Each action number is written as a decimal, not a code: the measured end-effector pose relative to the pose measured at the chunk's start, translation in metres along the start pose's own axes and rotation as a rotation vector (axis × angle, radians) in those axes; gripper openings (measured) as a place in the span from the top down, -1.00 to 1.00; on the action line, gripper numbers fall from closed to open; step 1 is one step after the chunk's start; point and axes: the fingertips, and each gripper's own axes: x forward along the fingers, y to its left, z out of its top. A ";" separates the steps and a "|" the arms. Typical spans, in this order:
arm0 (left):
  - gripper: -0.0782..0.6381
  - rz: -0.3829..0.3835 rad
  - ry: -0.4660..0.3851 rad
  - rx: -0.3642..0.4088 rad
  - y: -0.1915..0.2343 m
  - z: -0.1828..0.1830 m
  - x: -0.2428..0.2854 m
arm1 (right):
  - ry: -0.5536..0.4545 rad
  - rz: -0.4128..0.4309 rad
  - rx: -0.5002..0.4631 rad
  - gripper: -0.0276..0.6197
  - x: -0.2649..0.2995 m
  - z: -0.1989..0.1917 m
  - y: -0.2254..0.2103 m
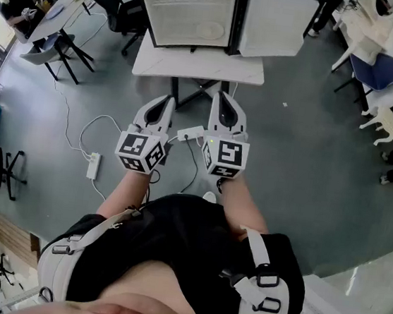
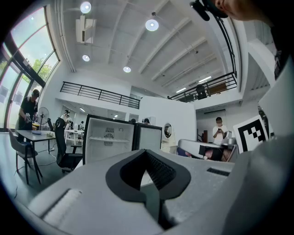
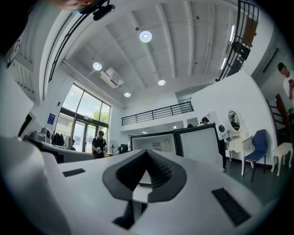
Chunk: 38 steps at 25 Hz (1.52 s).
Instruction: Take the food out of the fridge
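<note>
The food to be fetched lies inside a small black-framed white fridge [image 1: 190, 10] that stands open on a white rectangular table [image 1: 200, 66]. The only candidate in sight is a faint pale round shape [image 1: 210, 30] on the fridge shelf, too small to identify. Judged from that, it is probably a light, rigid dish or packet, best taken by its near rim and kept level, though a chilled surface may be slick. The fridge's white door [image 1: 281, 21] stands swung open to the right. The person's left gripper [image 1: 161, 106] and right gripper [image 1: 224, 106] are held side by side short of the table. Both have their jaws pressed together with nothing between them, and they will need to part before any grasp.
</note>
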 end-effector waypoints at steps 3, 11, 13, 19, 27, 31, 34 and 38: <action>0.77 0.000 -0.003 -0.002 0.002 0.000 -0.004 | 0.007 0.004 -0.002 0.90 -0.002 -0.001 0.006; 0.77 -0.014 -0.017 -0.002 0.019 0.001 -0.015 | 0.026 -0.008 -0.008 0.89 0.005 -0.009 0.026; 0.77 -0.016 -0.023 -0.006 0.028 0.001 -0.018 | 0.027 -0.005 -0.018 0.90 0.008 -0.011 0.036; 0.77 -0.041 -0.016 -0.016 0.043 -0.009 -0.030 | 0.026 -0.004 -0.048 0.89 0.009 -0.019 0.062; 0.77 -0.067 -0.006 -0.029 0.056 -0.019 -0.022 | 0.045 -0.010 -0.048 0.90 0.027 -0.031 0.065; 0.77 -0.069 -0.008 -0.024 0.068 -0.019 -0.005 | 0.057 -0.004 -0.020 0.89 0.049 -0.041 0.058; 0.77 -0.060 -0.005 -0.022 0.078 -0.021 0.014 | 0.053 -0.002 -0.001 0.90 0.070 -0.046 0.047; 0.77 -0.041 -0.001 -0.021 0.093 -0.024 0.055 | 0.041 0.007 0.009 0.90 0.108 -0.052 0.022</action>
